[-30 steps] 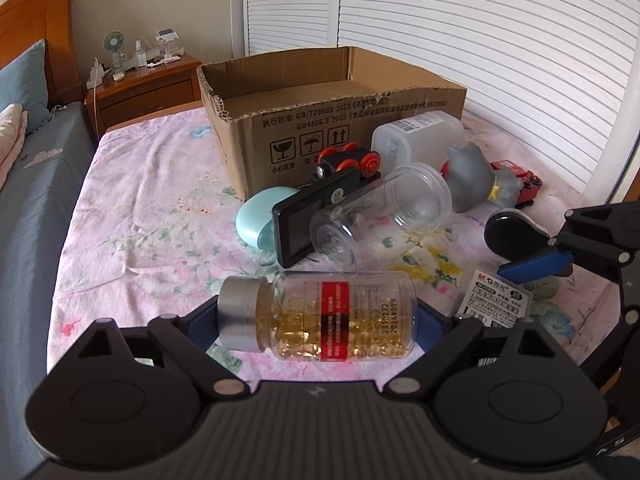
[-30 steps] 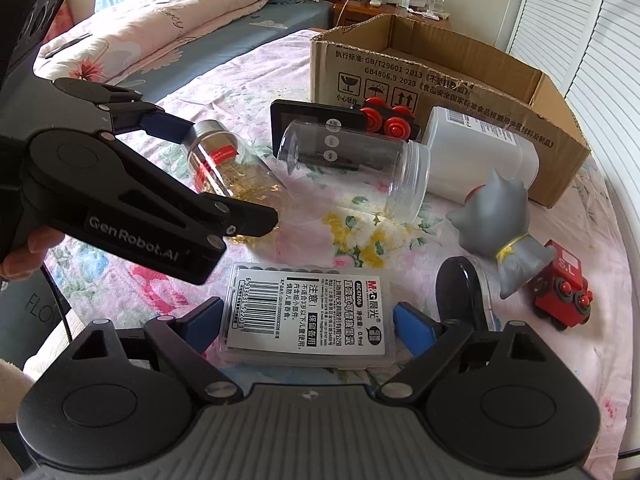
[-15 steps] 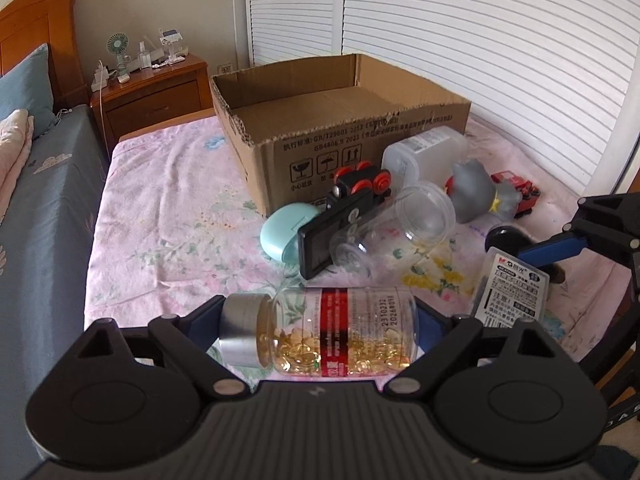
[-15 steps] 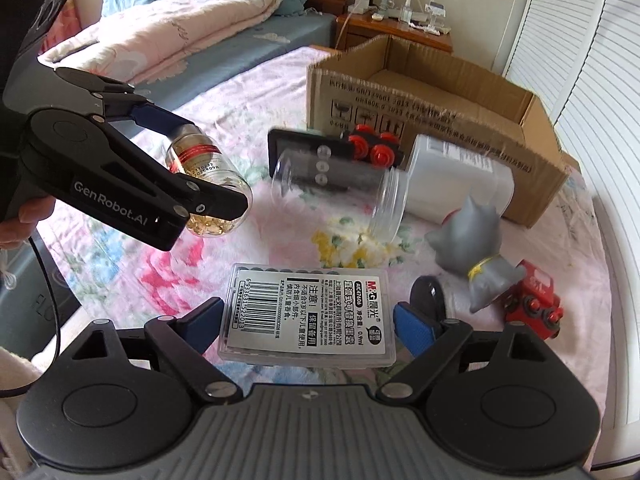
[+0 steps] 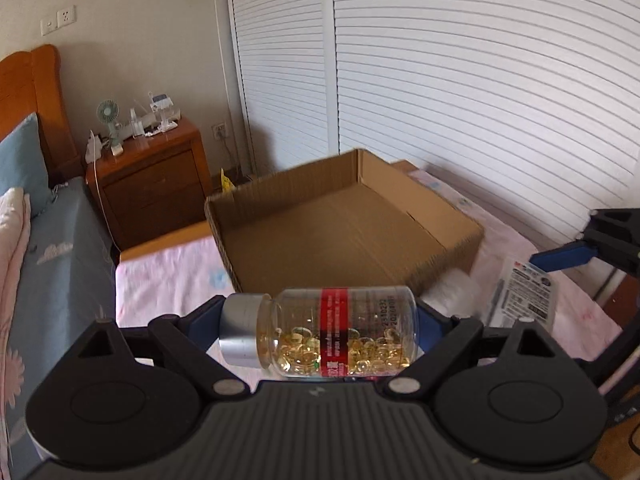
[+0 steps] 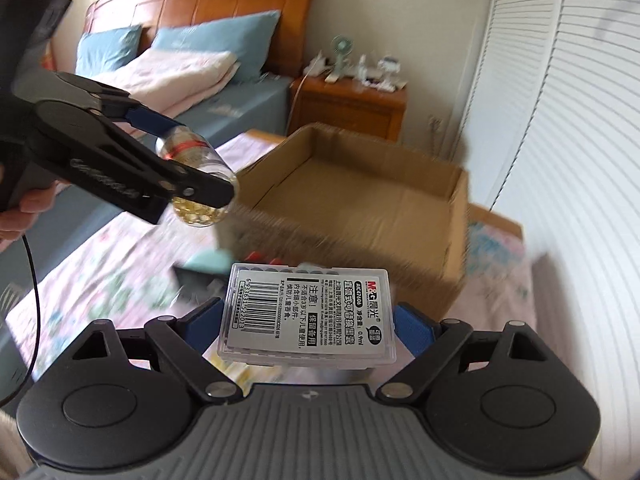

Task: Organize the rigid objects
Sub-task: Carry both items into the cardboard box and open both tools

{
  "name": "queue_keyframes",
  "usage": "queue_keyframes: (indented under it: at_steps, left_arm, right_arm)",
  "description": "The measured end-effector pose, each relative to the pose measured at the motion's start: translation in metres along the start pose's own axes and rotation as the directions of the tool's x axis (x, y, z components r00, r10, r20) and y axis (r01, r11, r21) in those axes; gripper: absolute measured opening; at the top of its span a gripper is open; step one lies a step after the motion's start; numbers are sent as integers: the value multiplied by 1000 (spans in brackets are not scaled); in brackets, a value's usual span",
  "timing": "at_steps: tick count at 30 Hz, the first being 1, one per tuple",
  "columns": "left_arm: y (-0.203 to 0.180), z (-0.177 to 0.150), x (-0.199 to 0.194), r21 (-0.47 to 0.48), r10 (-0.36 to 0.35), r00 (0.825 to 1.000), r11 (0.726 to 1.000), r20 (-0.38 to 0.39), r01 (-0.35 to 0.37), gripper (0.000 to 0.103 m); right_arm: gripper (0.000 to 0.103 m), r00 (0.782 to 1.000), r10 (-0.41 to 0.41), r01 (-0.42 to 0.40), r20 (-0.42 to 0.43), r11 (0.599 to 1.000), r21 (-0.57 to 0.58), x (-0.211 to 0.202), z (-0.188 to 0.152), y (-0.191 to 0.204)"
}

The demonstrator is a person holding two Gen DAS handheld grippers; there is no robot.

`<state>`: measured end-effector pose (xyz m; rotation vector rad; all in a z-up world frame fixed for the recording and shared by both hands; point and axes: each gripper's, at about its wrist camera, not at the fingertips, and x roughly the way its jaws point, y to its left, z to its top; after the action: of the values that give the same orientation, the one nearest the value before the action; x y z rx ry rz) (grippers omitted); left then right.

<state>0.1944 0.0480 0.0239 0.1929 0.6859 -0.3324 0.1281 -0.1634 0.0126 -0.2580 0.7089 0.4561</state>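
Both grippers: risen from the bedspread since a second ago.
Left gripper (image 5: pixel 320 334): jaws clamped on capsule bottle (image 5: pixel 320 332).
Right gripper (image 6: pixel 308 320): jaws clamped on refill case (image 6: pixel 308 316); cardboard box (image 6: pixel 360 184) beyond.

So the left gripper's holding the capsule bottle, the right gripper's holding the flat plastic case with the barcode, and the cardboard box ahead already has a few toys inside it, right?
Not quite. The left gripper does hold the capsule bottle and the right gripper the flat plastic case, but the cardboard box holds no toys: the left wrist view shows only bare cardboard inside it.

Probably bedroom: bed (image 6: pixel 192 68), nightstand (image 5: pixel 152 184).
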Motion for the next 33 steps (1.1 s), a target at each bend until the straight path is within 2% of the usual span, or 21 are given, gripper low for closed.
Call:
queue_keyframes:
  at_steps: [5, 12, 15, 17, 21, 26, 33]
  left_arm:
    - [9, 36, 50, 4, 7, 1000, 1000, -30, -7, 93]
    - [18, 65, 105, -5, 46, 997, 999, -69, -46, 93]
    - [20, 69, 118, -17, 110, 993, 994, -45, -111, 95]
    - [23, 71, 121, -23, 122, 992, 992, -42, -123, 95]
    - [26, 64, 109, -44, 101, 994, 994, -43, -103, 96]
    - [26, 44, 74, -33, 95, 995, 995, -43, -96, 99]
    - [21, 6, 26, -28, 134, 991, 990, -31, -135, 102]
  right_arm:
    - [93, 999, -23, 22, 23, 1000, 12, 14, 23, -30]
    - [93, 999, -33, 32, 31, 999, 28, 31, 42, -63]
    - [93, 999, -35, 34, 28, 999, 35, 39, 47, -71]
    - [93, 999, -35, 34, 24, 999, 42, 44, 50, -76]
    - [93, 999, -42, 41, 21, 998, 39, 51, 55, -81]
    - [93, 999, -33, 33, 8, 998, 52, 63, 65, -88]
    - [93, 999, -34, 35, -17, 998, 48, 93, 89, -93]
